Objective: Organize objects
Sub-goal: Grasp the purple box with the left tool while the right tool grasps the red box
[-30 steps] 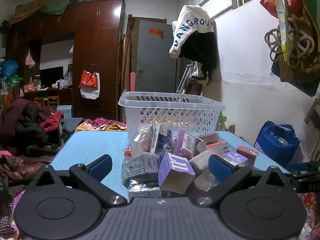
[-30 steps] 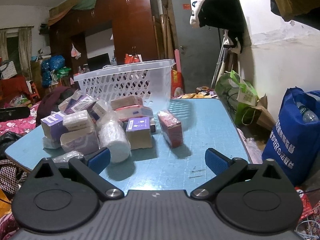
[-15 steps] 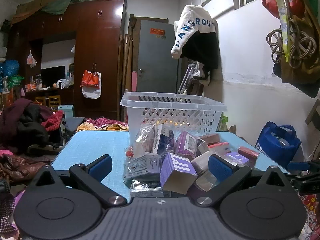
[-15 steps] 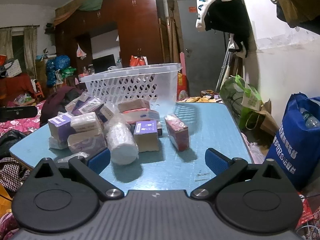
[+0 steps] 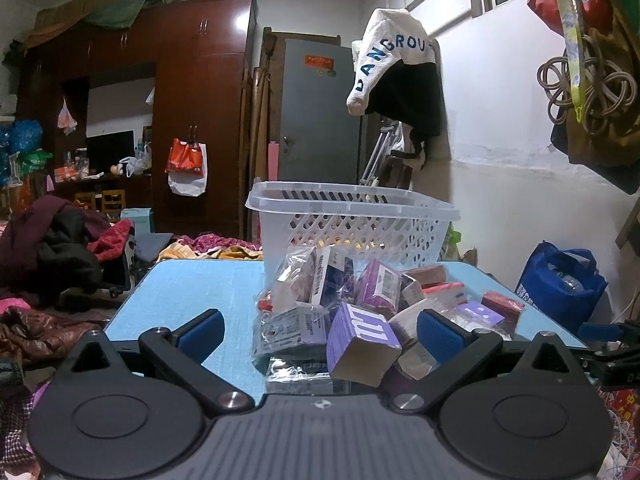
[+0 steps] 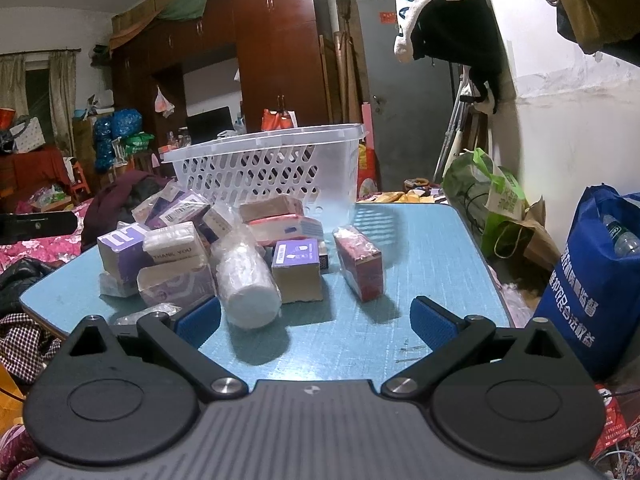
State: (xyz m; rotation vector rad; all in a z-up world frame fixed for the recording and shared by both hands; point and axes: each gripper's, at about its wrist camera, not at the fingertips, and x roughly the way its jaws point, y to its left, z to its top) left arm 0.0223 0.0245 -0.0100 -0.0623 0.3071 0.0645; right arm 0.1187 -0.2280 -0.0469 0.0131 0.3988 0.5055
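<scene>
Both tongs, left (image 5: pixel 318 332) and right (image 6: pixel 316 320), gape apart, the right over bare table (image 6: pixel 420 248) near its edge.

Dim indoor lighting in both views, cool and slightly bluish, apparently from overhead. Brightest on the white wall (image 5: pixel 500 92) and the blue tabletop (image 6: pixel 420 248); murky around the dark wardrobe (image 5: pixel 200 100) and the clutter at the left edges. Soft, short shadows under the plastic-wrapped roll (image 6: pixel 248 280) and the red box (image 6: pixel 360 264), falling toward the camera. Patterned shade from the white basket (image 6: pixel 280 168) on the tabletop beside it. Mild glare on the wrapping. Strong fisheye bending at the borders, with black vignetted corners. Noticeable grain and softness in the background; near blue fingers (image 5: pixel 200 334) slightly soft too.
</scene>
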